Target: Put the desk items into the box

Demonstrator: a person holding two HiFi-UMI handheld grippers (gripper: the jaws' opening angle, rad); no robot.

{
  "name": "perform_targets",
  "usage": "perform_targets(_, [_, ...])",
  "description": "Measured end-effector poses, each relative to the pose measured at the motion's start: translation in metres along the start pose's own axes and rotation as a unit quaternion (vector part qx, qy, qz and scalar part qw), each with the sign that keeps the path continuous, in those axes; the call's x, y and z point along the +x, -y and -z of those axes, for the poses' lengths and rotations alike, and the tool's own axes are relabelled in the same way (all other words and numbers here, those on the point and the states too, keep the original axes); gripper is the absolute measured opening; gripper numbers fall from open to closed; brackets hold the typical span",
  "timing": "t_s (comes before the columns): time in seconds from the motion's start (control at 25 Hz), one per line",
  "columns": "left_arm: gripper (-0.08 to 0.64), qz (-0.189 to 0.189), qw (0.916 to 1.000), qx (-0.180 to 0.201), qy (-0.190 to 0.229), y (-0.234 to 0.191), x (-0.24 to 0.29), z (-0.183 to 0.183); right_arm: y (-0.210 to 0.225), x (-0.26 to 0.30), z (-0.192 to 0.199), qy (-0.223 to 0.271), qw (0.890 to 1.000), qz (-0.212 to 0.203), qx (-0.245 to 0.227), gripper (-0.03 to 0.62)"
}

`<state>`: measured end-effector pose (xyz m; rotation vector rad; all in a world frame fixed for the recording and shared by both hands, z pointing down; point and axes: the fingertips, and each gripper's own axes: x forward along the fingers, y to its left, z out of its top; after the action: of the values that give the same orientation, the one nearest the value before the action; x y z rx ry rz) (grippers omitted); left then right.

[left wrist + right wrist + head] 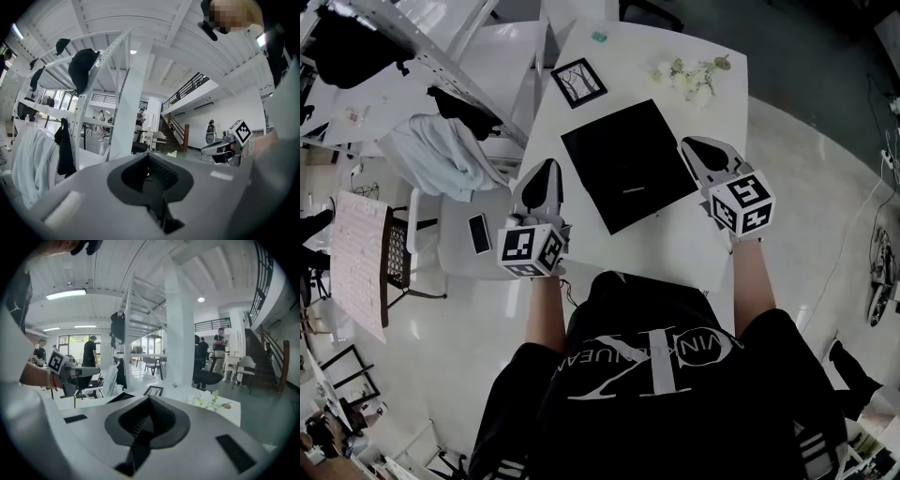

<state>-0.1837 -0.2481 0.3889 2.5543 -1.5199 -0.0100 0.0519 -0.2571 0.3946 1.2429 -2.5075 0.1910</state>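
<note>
A black square box (628, 164) lies flat in the middle of the white table (675, 244). Behind it are a black-framed picture (578, 82), a sprig of white flowers (689, 77) and a small teal item (599, 37). My left gripper (548, 169) hovers at the table's left edge, left of the box, shut and holding nothing. My right gripper (696, 147) is by the box's right corner, also shut and holding nothing. The right gripper view, past its closed jaws (147, 420), shows the picture (153, 391), the flowers (206, 401) and the left gripper (70, 373).
Left of the table stands a chair draped with pale cloth (441, 155), and a phone (478, 232) lies on a grey seat. A metal rack with dark caps (459, 103) runs at the far left. People stand far off in the hall.
</note>
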Motion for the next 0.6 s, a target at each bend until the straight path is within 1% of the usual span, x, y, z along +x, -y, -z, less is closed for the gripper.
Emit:
perform_targets(0.16, [0.009, 0.000, 1.0000, 0.004, 0.007, -0.002, 0.000, -0.007, 0.007, -0.005, -0.009, 0.019, 1.000, 0.015, 0.008, 0.014])
perform_targets(0.6, [0.009, -0.003, 0.9996, 0.013, 0.026, -0.006, 0.000, -0.026, 0.016, -0.020, -0.037, 0.081, 0.996, 0.042, 0.007, 0.014])
